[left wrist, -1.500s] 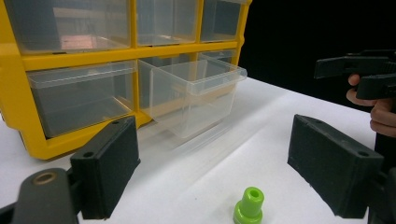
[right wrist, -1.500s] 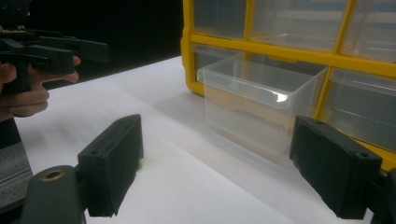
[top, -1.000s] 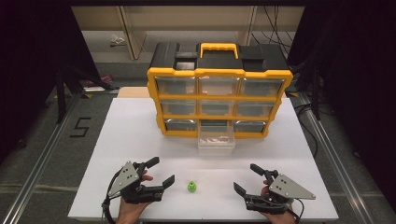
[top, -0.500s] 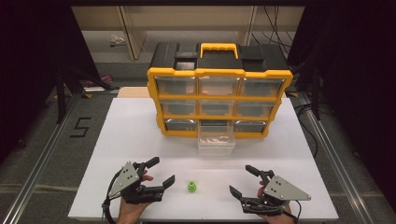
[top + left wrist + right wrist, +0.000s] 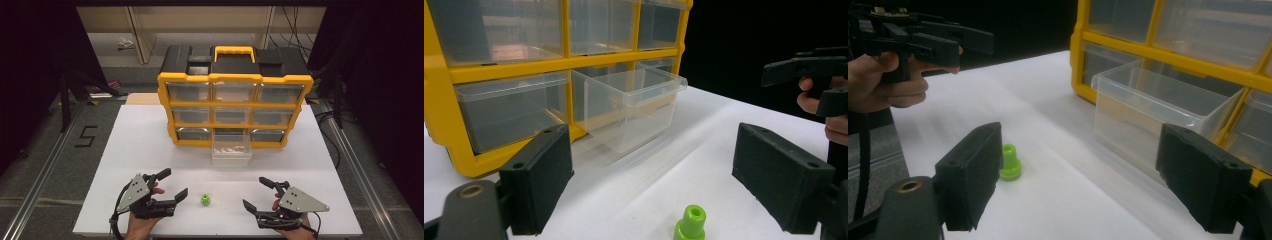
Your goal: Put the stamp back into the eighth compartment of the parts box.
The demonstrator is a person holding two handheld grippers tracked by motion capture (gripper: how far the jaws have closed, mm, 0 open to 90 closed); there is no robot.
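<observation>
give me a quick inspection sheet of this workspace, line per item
surface: white table, mostly bare
job's things: yellow organiser standing upright at the back; its bottom middle drawer pulled out; green part upright on the table between the grippers
clutter: nothing seen on the table
grippers: left gripper and right gripper both open, holding nothing, near the front edge
cables: black cable trailing from the left gripper
surroundings: grey floor with a "5" marking at left, dark curtains at both sides
</observation>
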